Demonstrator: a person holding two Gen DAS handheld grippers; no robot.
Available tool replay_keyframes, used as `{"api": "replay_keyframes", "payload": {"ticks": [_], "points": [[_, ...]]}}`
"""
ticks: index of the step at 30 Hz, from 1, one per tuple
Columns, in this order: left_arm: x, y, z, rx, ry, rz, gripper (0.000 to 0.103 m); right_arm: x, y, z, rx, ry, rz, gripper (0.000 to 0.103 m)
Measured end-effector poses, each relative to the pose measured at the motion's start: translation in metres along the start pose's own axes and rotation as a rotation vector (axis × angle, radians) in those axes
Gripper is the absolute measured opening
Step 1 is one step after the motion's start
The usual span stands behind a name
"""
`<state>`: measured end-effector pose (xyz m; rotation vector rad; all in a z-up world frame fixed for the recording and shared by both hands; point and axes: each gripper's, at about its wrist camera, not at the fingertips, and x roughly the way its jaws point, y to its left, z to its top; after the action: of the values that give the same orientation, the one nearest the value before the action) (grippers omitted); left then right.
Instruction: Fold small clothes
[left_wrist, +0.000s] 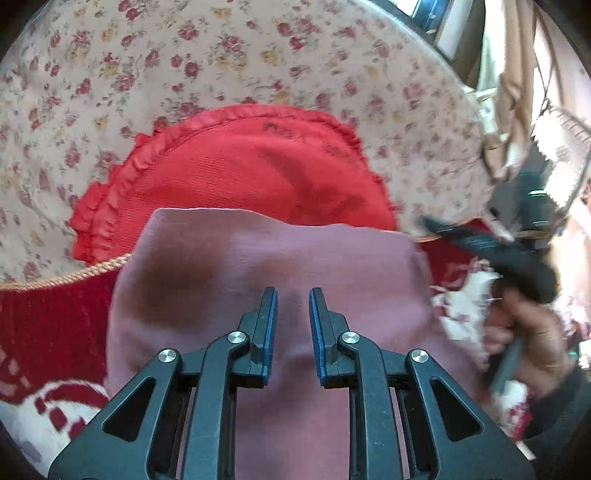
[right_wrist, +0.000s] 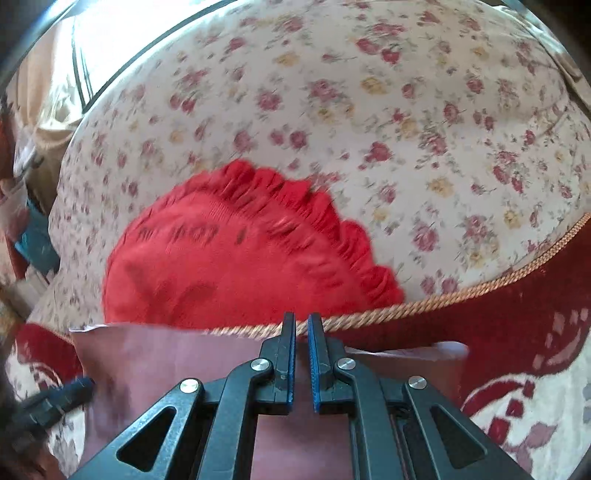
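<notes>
A pink garment (left_wrist: 266, 258) lies flat in the near foreground, overlapping a red garment with a ruffled edge (left_wrist: 236, 162) on the floral cushion. My left gripper (left_wrist: 292, 291) is open above the pink cloth and holds nothing. The right gripper shows in the left wrist view (left_wrist: 491, 243) at the pink cloth's right edge, blurred. In the right wrist view the pink garment (right_wrist: 166, 362) lies under the right gripper (right_wrist: 301, 317), whose jaws stand nearly closed with a narrow gap; nothing shows between them. The red garment (right_wrist: 229, 258) lies beyond.
The floral cushion (left_wrist: 221, 55) has a twisted cord edge (right_wrist: 480, 288). A red and white patterned rug (right_wrist: 517, 369) lies below it. Curtains and a window (left_wrist: 517, 74) are at the far right. A hand (left_wrist: 524, 332) grips the right tool.
</notes>
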<state>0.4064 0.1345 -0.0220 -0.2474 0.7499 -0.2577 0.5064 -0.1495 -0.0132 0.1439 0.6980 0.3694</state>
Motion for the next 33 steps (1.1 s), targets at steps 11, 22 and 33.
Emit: {"api": "replay_keyframes", "payload": {"ticks": [11,22,33], "points": [[0.007,0.027,-0.019,-0.133,0.062,0.111,0.015,0.000,-0.057,-0.040,-0.074,0.196,0.014,0.005],[-0.074,0.040,-0.064,-0.160,0.146,0.137,0.029,-0.070,-0.085,-0.066,0.052,0.270,0.005,0.046],[-0.142,0.041,-0.124,-0.184,0.110,0.115,0.047,-0.128,-0.056,-0.167,-0.321,0.350,0.019,0.044]]}}
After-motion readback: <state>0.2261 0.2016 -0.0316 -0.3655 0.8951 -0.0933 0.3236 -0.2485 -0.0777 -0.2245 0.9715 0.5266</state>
